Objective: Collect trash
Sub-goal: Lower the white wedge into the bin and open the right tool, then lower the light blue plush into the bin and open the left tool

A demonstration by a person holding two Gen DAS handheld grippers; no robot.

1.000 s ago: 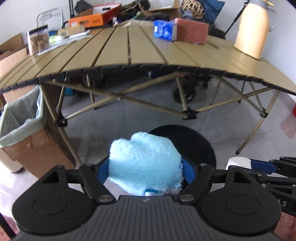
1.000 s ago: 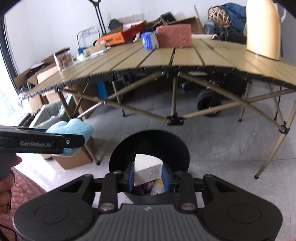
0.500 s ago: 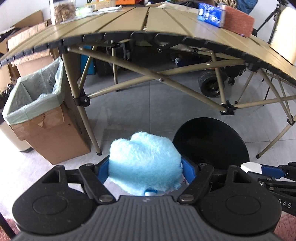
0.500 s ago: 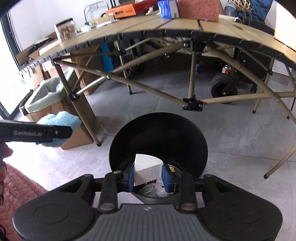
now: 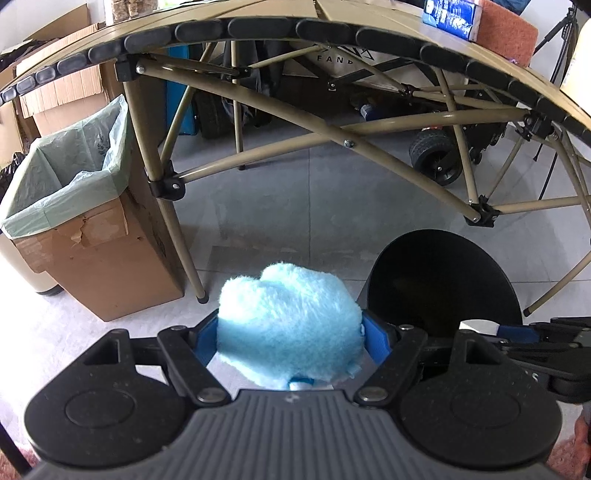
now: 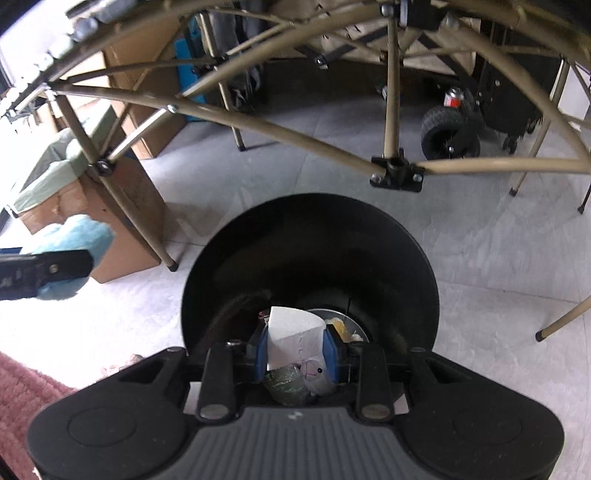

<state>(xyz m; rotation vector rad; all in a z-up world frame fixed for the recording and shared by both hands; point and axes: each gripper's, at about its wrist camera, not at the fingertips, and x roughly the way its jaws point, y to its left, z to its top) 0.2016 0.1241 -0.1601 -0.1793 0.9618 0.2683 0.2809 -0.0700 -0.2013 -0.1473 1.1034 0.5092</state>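
Note:
My left gripper (image 5: 290, 332) is shut on a fluffy light blue cloth (image 5: 288, 325) and holds it above the floor, left of the black round bin (image 5: 439, 280). My right gripper (image 6: 297, 347) is shut on a white folded paper (image 6: 291, 334) and holds it over the open mouth of the black bin (image 6: 310, 258). Crumpled trash (image 6: 295, 380) lies in the bin's bottom. The left gripper with the blue cloth also shows at the left of the right wrist view (image 6: 44, 273).
A cardboard box lined with a green bag (image 5: 74, 206) stands left, by a leg (image 5: 173, 221) of the folding table (image 5: 332, 33). A wheeled cart (image 5: 439, 158) sits under the table. A pink rug (image 6: 22, 398) lies at the lower left.
Both grippers have dropped lower and tilted down toward the floor. The right gripper has moved over the black bin's mouth with the paper. The table top has risen out of view.

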